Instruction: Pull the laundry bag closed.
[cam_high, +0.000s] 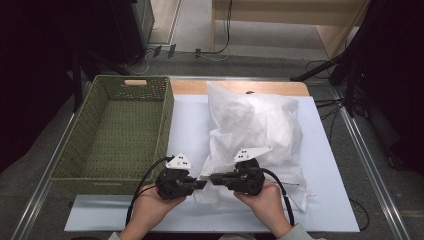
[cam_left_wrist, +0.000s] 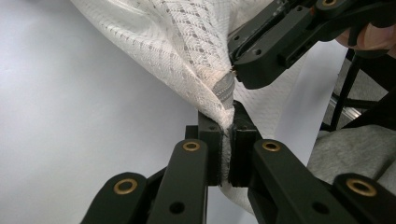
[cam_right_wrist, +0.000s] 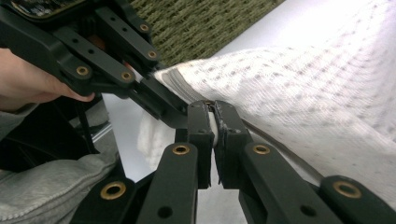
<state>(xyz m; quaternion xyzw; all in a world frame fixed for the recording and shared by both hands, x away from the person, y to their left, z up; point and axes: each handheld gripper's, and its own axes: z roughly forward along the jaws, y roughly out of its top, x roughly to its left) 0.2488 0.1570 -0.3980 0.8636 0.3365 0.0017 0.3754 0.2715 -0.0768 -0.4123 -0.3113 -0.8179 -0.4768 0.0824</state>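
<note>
A white mesh laundry bag, stuffed with white cloth, lies on the pale table cover. Both grippers meet at its near left corner, tips facing each other. My left gripper is shut on the mesh just below the end of the grey zipper; fabric fills the gap at my left gripper. My right gripper is shut on a fold of the same bag edge, white cloth pinched at its tips. The right gripper sits a finger's width from the left one.
A green woven basket with nothing in it stands left of the bag, close to my left hand; its wall shows behind the grippers. Metal table rails run along both sides. Cables and furniture legs lie on the floor beyond the table's far edge.
</note>
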